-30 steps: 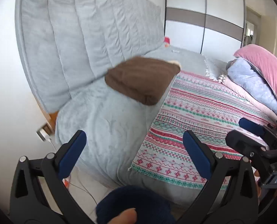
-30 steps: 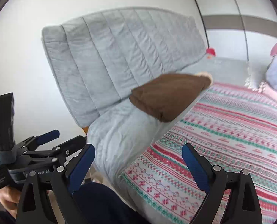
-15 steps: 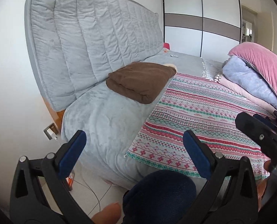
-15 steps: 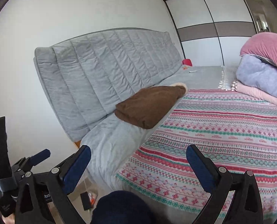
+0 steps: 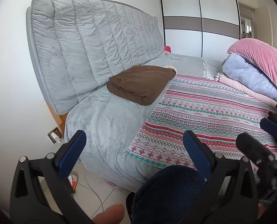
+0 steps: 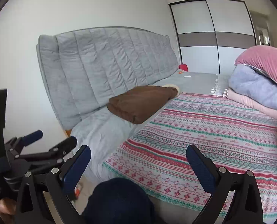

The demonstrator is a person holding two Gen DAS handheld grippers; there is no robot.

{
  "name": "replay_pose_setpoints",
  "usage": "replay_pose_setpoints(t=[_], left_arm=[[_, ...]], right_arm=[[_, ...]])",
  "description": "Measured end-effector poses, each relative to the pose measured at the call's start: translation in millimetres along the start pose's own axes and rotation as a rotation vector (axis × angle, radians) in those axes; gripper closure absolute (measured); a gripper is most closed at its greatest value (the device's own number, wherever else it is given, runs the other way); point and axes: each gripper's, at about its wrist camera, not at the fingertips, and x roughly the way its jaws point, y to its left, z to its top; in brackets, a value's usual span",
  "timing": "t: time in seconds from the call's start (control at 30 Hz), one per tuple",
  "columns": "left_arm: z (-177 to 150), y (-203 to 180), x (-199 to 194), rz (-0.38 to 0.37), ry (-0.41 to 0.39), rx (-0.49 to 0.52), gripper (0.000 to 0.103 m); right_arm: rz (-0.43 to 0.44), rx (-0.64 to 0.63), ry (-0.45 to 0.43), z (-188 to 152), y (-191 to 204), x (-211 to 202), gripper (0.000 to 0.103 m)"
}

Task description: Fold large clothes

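Two grippers are present: the left gripper [image 5: 133,145] and the right gripper [image 6: 138,159], each spread wide and holding nothing. One folded brown garment [image 5: 142,83] lies on the grey bed cover [image 5: 108,123], beside one patterned blanket [image 5: 209,115]. A stack of three quilts [image 5: 254,74] is cut off at the frame edge.

Both wrist views look from beyond the bed's near edge across the striped patterned blanket [image 5: 203,112] [image 6: 203,130], sharing the folded brown garment [image 5: 142,83] [image 6: 140,104] and grey quilted headboard [image 5: 93,43] [image 6: 105,65].
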Motion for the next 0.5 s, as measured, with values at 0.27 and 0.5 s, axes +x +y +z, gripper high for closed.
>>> replay_pose_setpoints(t=[0.27,0.5], left_arm=[[-3.2,-10.3,8.8,0.010,0.011,0.022,0.000],[-5.8,-13.5,17.7,-0.007,0.033,0.021,0.000]], right_arm=[[-0.018,-0.001,0.010,-7.1,-3.4,11.6,0.000],[-0.033,0.014,0.025,-9.4,-10.1,19.8,0.000]])
